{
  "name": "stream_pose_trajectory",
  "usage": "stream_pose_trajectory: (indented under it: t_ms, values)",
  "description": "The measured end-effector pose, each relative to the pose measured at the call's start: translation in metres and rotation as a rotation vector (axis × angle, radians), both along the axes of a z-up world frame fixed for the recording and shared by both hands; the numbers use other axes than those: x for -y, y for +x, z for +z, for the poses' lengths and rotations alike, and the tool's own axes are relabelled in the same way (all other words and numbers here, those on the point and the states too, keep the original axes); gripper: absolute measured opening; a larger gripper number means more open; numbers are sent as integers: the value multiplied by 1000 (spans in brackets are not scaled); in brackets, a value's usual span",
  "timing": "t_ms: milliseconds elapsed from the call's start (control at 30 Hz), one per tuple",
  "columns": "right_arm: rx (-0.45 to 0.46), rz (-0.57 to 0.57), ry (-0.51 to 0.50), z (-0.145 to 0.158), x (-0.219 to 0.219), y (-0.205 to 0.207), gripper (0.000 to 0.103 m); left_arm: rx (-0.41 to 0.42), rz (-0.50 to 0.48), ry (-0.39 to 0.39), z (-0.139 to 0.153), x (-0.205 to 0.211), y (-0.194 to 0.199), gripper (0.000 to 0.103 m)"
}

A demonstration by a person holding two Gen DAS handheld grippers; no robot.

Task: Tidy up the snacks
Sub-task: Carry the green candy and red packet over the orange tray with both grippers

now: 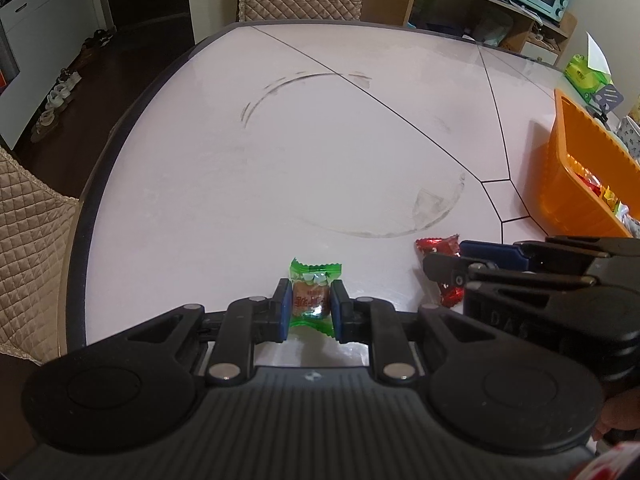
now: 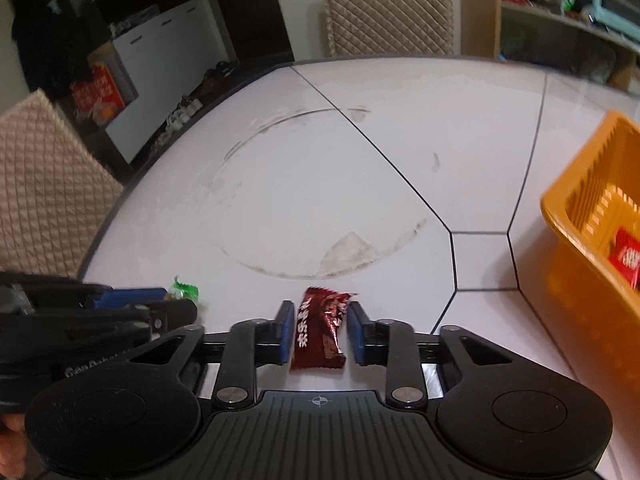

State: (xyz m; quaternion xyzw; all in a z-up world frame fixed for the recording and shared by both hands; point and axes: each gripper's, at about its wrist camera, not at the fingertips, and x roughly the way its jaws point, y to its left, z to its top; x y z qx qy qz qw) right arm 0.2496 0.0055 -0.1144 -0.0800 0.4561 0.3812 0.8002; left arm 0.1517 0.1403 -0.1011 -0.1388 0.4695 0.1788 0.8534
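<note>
The left claw (image 1: 311,306) pinches a green-wrapped candy (image 1: 314,296), its blue pads (image 1: 285,309) pressed on both sides of the wrapper's middle, with the twisted ends sticking out in front and behind. The candy sits low over the white counter (image 1: 280,152), near its front edge; whether it touches the surface I cannot tell. Just to its right, the right claw (image 2: 319,330) has a dark red snack bar (image 2: 320,330) between its pads (image 2: 285,330). The left pad touches the wrapper, while a thin gap shows at the right pad, so a firm grip cannot be confirmed from this view. The bar lies lengthwise along the fingers, its far end crinkled. In the left wrist view the same red wrapper (image 1: 438,246) shows partly behind the right claw's fingers (image 1: 488,250). An orange basket (image 2: 576,216) stands on the counter at the right, well apart from both claws, with a red packet (image 2: 628,258) and other wrapped snacks (image 1: 600,190) inside. Grey ring marks (image 1: 304,80) stain the counter further back.
</note>
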Motion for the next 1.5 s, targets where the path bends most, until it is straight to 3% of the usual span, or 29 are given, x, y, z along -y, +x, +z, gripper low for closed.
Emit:
stream_pose_trajectory:
  t_ms: [233, 733, 1067, 1500]
  values:
    - [79, 73, -51, -4, -4, -16, 23, 3, -4, 2, 1, 0, 0, 18]
    - [50, 91, -44, 2, 9, -23, 19, 13, -42, 14, 11, 14, -3, 18]
    - [-6, 8, 22, 25, 49, -26, 19, 23, -92, 9, 22, 35, -8, 18]
    - [-29, -169, 71, 58, 135, -38, 19, 79, -244, -9, 49, 94, -1, 18]
